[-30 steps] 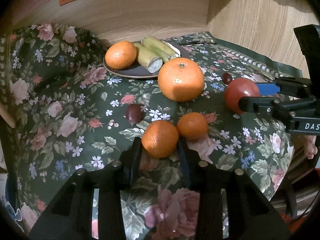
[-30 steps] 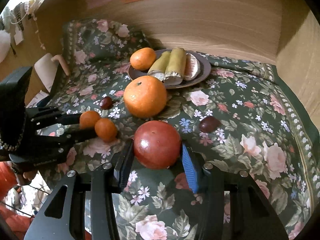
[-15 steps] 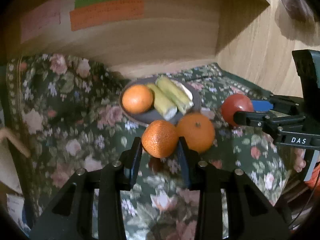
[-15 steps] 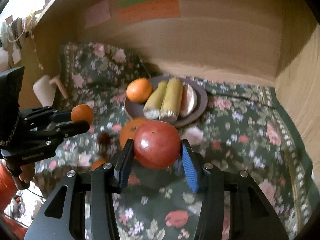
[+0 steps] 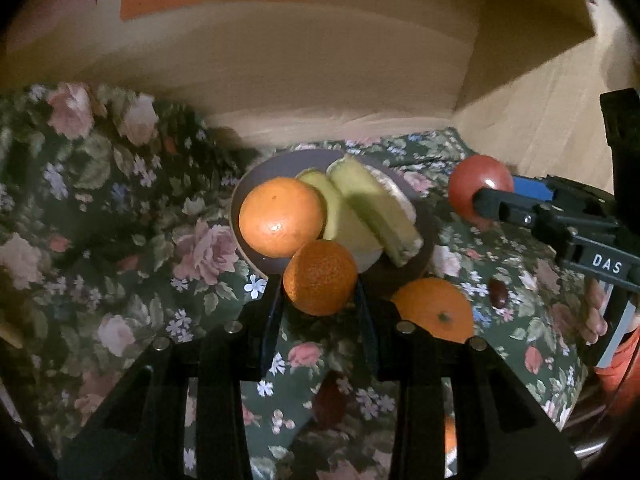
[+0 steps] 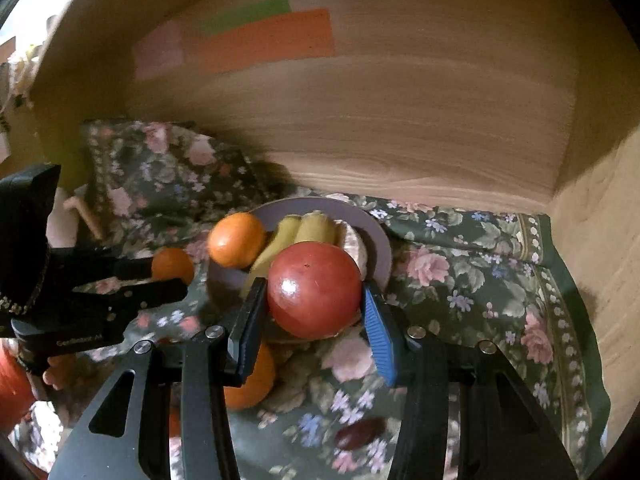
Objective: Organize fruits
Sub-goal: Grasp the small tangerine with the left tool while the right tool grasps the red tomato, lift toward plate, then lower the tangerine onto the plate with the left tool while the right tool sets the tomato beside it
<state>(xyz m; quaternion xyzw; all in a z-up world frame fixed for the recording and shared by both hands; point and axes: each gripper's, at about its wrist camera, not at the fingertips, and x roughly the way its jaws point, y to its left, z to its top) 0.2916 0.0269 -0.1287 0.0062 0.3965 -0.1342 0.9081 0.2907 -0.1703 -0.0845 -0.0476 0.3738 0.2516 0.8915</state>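
My left gripper (image 5: 318, 300) is shut on a small mandarin (image 5: 320, 278) and holds it in the air at the near edge of the dark plate (image 5: 280, 164). The plate carries an orange (image 5: 280, 216), two green banana pieces (image 5: 372, 204) and a peeled citrus half. My right gripper (image 6: 314, 312) is shut on a red apple (image 6: 314, 290), held above the plate's (image 6: 380, 240) near right side. Each gripper shows in the other's view: the left gripper (image 6: 168, 276) and the right gripper (image 5: 480, 200).
A large orange (image 5: 434, 314) lies on the floral cloth (image 5: 120, 240) just before the plate. Dark plums (image 5: 498, 292) (image 6: 358, 434) lie on the cloth. Wooden walls close the back (image 6: 400, 120) and the right side (image 6: 600, 240).
Both grippers have lifted their fruit off the cloth and carried it forward to the plate. The mandarin and the apple now hang at the plate's near edge.
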